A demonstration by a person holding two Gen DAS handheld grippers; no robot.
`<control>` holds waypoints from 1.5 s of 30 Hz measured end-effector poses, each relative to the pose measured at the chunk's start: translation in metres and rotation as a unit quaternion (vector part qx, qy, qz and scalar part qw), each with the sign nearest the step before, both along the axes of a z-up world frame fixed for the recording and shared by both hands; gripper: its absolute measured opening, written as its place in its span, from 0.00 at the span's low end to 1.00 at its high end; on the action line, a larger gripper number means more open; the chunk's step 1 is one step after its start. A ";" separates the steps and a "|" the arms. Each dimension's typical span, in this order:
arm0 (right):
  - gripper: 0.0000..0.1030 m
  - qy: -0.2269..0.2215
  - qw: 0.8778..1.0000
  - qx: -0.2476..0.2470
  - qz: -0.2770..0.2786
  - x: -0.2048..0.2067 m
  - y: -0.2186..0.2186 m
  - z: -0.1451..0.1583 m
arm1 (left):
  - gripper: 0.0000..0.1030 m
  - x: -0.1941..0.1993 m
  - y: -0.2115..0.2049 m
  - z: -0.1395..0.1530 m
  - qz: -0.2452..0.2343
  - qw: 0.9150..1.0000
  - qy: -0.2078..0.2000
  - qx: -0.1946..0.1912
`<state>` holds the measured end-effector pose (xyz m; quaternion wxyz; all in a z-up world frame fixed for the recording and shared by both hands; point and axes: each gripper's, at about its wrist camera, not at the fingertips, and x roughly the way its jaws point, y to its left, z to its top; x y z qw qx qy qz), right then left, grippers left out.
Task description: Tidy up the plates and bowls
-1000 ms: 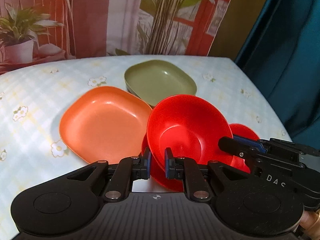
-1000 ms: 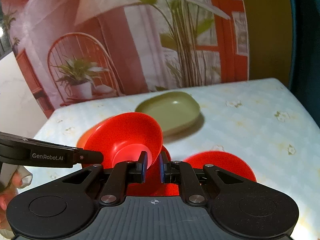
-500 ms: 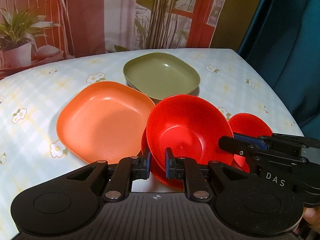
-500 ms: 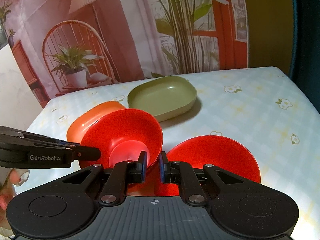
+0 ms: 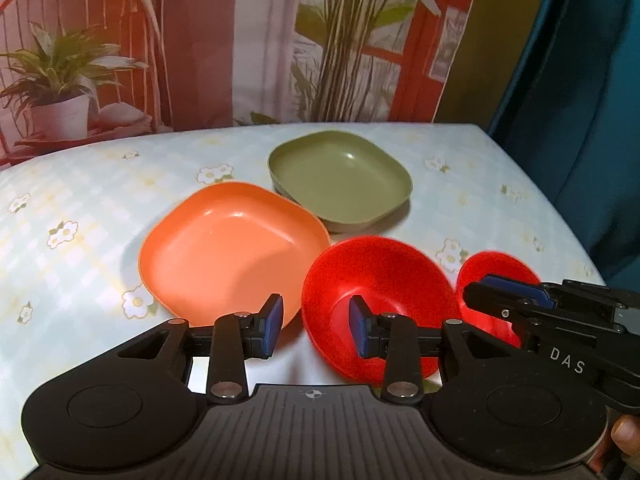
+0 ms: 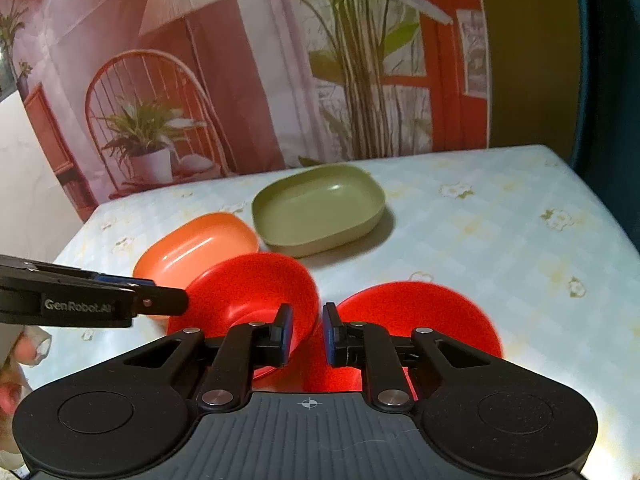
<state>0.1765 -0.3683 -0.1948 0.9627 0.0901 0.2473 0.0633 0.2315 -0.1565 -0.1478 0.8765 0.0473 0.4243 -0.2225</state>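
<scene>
In the left wrist view the left tongs (image 5: 314, 330) stand apart at lower centre, empty, their right pad just over the near rim of a red bowl (image 5: 380, 304) on the table (image 5: 100, 208). The right tongs (image 6: 307, 334) are parted by a narrow gap, gripping nothing, low over the meeting rims of that bowl and a second red bowl (image 6: 420, 312) at lower right. Farther back, the orange plate (image 5: 232, 244) lies left of centre, the green plate (image 5: 340, 180) behind it, before a printed backdrop (image 5: 240, 40).

warm, bright light glares on my green plate (image 5: 340, 180); red bowl (image 6: 416, 312) edges smear (fisheye bends corners).
</scene>
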 end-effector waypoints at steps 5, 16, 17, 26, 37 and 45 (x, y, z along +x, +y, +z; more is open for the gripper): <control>0.16 -0.015 1.000 -0.007 -0.023 -0.009 -0.016 0.006 | 0.37 -0.008 -0.012 0.005 0.001 1.000 -0.005 -0.011; 0.22 -0.026 0.996 -0.035 -0.072 -0.027 -0.055 -0.001 | 0.36 -0.022 -0.040 0.006 -0.019 0.998 0.045 -0.049; 0.22 -0.025 0.996 -0.034 -0.075 -0.028 -0.059 -0.003 | 0.36 -0.023 -0.042 0.006 -0.020 0.997 0.053 -0.053; 0.22 -0.014 0.996 -0.015 -0.083 -0.033 -0.075 -0.019 | 0.36 -0.025 -0.056 0.000 -0.012 0.989 0.118 -0.084; 0.22 -0.015 0.997 0.003 -0.076 -0.036 -0.083 -0.024 | 0.36 -0.019 -0.070 -0.014 0.008 0.985 0.149 -0.083; 0.22 -0.014 0.997 0.015 -0.069 -0.035 -0.088 -0.028 | 0.36 -0.013 -0.079 -0.029 0.021 0.987 0.146 -0.069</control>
